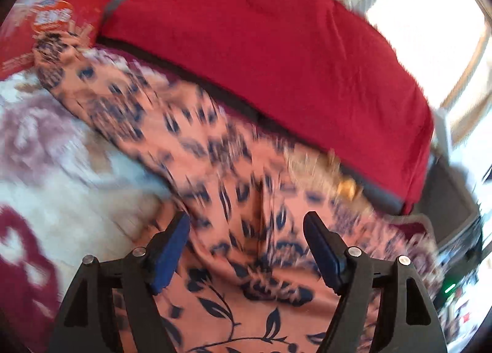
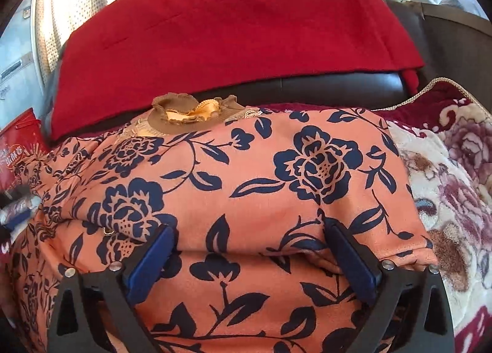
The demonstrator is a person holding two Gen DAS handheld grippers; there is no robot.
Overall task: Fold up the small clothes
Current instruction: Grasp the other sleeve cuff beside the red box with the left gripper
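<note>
Left wrist view, blurry: my left gripper (image 1: 246, 223) is spread apart over the orange floral garment (image 1: 215, 168), nothing between the pads, fabric lies below them. The garment runs from near the bottom of the frame up toward the top left, lying on a floral blanket (image 1: 46, 153). Behind it is a red cushion (image 1: 261, 45), and a red bag (image 1: 55, 14) sits at top left. A bit of tan collar (image 1: 313, 165) shows at the garment's right edge, just below the cushion.

Right wrist view, sharp: my right gripper (image 2: 247, 237) is wide apart, fingers (image 2: 150, 260) resting at a fold edge of the garment (image 2: 246, 168); a ridge of cloth sits between them but I see no clamp. The garment fills the middle, top layer folded over a lower layer. A tan ruffled collar (image 2: 184, 116) lies at its far edge. The cushion (image 2: 230, 30) is behind, the blanket (image 2: 455, 183) at right, the bag (image 2: 21, 140) at left.
</note>
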